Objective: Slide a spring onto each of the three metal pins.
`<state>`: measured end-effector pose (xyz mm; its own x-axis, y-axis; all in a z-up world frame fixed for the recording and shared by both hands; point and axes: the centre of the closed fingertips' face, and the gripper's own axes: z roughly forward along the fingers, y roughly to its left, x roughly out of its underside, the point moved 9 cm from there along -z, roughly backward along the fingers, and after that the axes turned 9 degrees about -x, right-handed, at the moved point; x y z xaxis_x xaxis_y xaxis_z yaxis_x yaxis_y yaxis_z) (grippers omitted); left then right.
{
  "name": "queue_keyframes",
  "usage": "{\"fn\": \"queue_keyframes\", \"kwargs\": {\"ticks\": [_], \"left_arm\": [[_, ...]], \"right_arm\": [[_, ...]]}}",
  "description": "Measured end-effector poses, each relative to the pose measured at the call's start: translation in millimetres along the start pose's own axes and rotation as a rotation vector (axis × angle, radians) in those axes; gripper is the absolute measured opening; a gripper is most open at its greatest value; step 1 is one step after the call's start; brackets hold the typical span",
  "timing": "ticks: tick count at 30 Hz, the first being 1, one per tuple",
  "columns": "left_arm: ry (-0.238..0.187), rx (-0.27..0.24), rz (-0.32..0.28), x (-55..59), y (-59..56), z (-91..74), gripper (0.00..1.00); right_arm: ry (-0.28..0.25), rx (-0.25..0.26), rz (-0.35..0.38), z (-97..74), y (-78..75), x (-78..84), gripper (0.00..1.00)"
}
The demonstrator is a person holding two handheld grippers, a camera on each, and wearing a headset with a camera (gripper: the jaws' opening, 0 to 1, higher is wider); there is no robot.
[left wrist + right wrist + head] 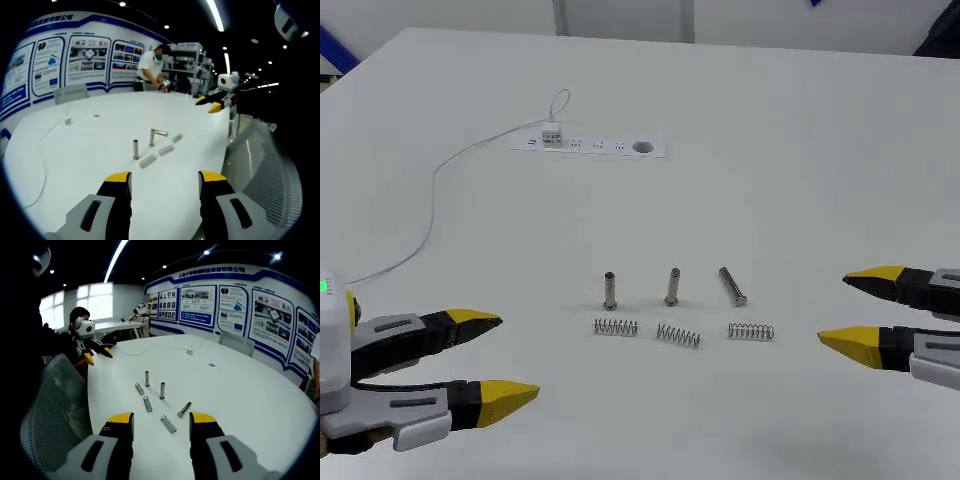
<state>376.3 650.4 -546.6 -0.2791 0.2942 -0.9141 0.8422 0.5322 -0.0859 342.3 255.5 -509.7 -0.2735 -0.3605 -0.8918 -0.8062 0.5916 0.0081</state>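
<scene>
The left gripper (519, 356) runs off the head view's left and bottom edges, and the right gripper (832, 310) off its right edge, so neither body is whole. The white cable (432, 190) leaves the left edge. Print on the wall posters (235, 302) and marks on the power strip (600, 147) are too small to read

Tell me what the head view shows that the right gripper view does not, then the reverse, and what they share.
Head view: a small green light on the body of the left hand-held gripper, and the open yellow-tipped right hand-held gripper seen from the side.
Right gripper view: blue-and-white wall posters, bright windows, a grey mesh chair back.
Shared: three short metal pins, two upright and one lying, three small coiled wire springs next to them, a thin white cable, the white table.
</scene>
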Motion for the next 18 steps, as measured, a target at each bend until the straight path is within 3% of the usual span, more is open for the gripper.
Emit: {"fn": "queue_keyframes", "kwargs": {"ticks": [18], "left_arm": [[-0.002, 0.025, 0.005, -0.6, -8.0, 9.0, 0.54]], "right_arm": [[0.081, 0.067, 0.018, 23.7, -25.9, -12.7, 0.39]]}}
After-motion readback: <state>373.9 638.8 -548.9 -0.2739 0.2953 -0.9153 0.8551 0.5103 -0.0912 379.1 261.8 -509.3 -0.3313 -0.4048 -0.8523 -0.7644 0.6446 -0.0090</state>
